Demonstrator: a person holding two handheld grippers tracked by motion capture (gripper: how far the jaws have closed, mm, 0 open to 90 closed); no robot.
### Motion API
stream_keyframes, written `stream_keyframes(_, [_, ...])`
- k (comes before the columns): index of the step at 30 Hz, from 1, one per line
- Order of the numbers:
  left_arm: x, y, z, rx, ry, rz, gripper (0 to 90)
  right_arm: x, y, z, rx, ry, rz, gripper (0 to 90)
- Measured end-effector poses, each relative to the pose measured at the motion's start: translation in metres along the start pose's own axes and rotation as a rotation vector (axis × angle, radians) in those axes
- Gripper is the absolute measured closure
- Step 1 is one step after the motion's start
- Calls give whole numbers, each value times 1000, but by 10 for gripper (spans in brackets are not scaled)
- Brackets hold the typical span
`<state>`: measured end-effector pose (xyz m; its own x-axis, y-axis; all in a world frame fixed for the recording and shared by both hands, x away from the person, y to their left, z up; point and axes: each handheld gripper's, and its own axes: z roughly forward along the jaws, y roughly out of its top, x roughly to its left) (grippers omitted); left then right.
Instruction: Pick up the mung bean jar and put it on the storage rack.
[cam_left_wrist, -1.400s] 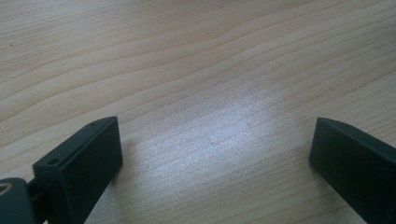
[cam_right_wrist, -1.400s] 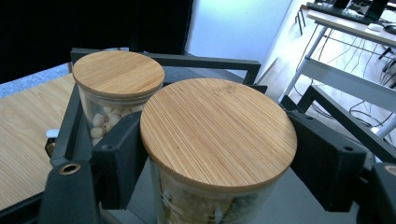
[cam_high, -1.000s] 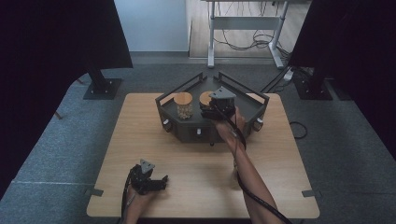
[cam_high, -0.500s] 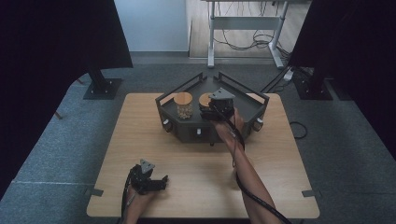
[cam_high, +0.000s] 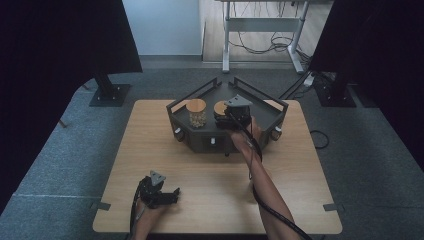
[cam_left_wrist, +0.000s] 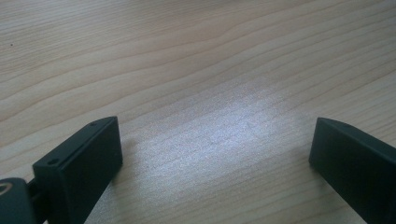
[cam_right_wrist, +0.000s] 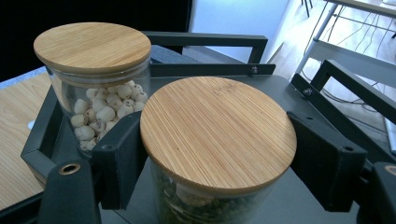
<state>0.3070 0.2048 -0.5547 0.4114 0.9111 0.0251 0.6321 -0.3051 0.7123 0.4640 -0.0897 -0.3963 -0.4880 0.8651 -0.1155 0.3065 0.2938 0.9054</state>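
Two glass jars with bamboo lids stand side by side on a dark angular tray (cam_high: 181, 120) set at the far middle of the desk (cam_high: 150, 150). The right gripper (cam_right_wrist: 217, 154) has its fingers (cam_right_wrist: 119, 158) clenched around the nearer jar (cam_right_wrist: 218, 135), one pad on each side just under the lid's rim, so the wide lid overhangs the pads and would likely keep the jar from slipping downward if lifted. Greenish contents show dimly through this jar's glass. In the high view the same gripper (cam_high: 231, 116) sits over the tray with the person's forearm reaching forward across the desk.

The other jar (cam_right_wrist: 95, 79), filled with pale round seeds, stands just beside the held one, close to the left pad; whether the two touch cannot be told. That closeness probably explains the grip from the sides that leaves the neighbour clear. A lift straight up looks safest, since a sideways pull could knock the seed jar against the tray's raised rail.

The left gripper (cam_high: 159, 192) rests near the desk's front edge, well apart from the tray, its fingers (cam_left_wrist: 84, 158) released and spread wide over bare wood with nothing between them. It appears parked there to stay out of the way.
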Motion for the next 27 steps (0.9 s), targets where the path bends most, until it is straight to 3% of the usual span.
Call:
stream_keyframes(15, [0, 0, 0, 0, 0, 0, 22, -6, -2, 0, 12, 14, 32, 222])
stream_keyframes(22, [0, 0, 0, 0, -1, 0, 22, -7, -2, 2, 18, 44, 36, 100])
stream_keyframes(27, [0, 0, 0, 0, -1, 0, 23, -9, -3, 2, 18, 38, 43, 48])
